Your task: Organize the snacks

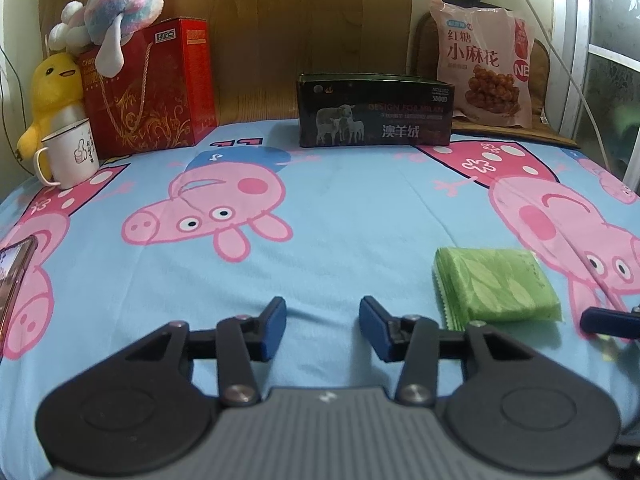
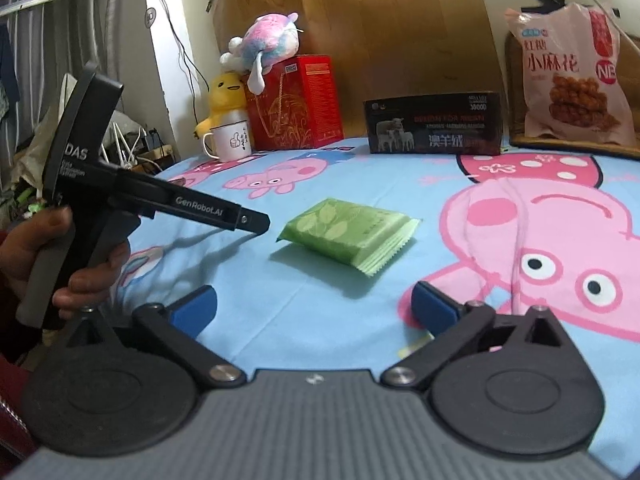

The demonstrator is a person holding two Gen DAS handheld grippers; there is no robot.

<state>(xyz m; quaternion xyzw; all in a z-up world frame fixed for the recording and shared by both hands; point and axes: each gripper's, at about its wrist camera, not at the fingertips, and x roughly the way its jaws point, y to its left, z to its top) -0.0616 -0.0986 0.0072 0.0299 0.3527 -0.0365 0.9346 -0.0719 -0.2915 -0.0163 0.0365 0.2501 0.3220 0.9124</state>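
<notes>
Here the green snack packet (image 2: 347, 239) lies flat on the cartoon-pig bedsheet (image 1: 340, 208), well short of its far edge, where a black tin box (image 1: 374, 111) and a pink bag of fried dough twists (image 1: 486, 67) stand. The right gripper (image 2: 316, 304) hovers just before the packet, jaws spread wide, empty. The left gripper (image 1: 323, 322) — held in a hand (image 2: 48, 256) beside the packet — is partly open, gripping nothing.

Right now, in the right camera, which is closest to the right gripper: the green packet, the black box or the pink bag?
From the right gripper:
1. Green packet, just ahead on the sheet.
2. Black box, at the back, middle.
3. Pink bag, back right, behind the box.
</notes>
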